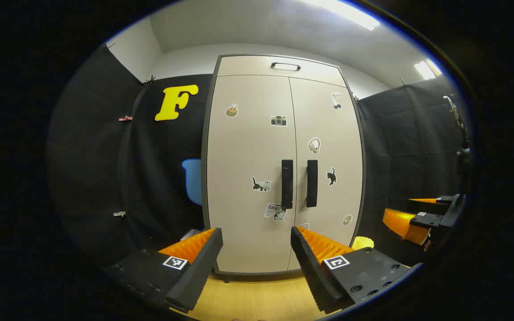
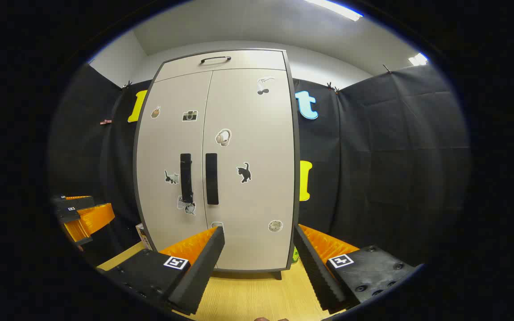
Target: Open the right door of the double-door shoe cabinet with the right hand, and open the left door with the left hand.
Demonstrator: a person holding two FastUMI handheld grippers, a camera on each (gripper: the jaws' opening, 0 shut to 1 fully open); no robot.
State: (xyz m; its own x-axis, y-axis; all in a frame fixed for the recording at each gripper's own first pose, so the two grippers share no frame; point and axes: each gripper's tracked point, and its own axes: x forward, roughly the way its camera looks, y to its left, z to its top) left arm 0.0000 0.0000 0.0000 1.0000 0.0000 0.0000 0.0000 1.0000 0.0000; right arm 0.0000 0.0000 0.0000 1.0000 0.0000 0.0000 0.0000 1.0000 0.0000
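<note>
Shoe cabinet (image 1: 283,169), both doors closed

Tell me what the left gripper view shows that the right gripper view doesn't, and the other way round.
Left gripper view: the right tool sits at its right edge, open and short of the cabinet.
Right gripper view: the left tool sits at its left edge, also open.
Both: the shoe cabinet with both doors shut, the left door handle and right door handle untouched, stickers on the doors, and the wooden floor.
</note>
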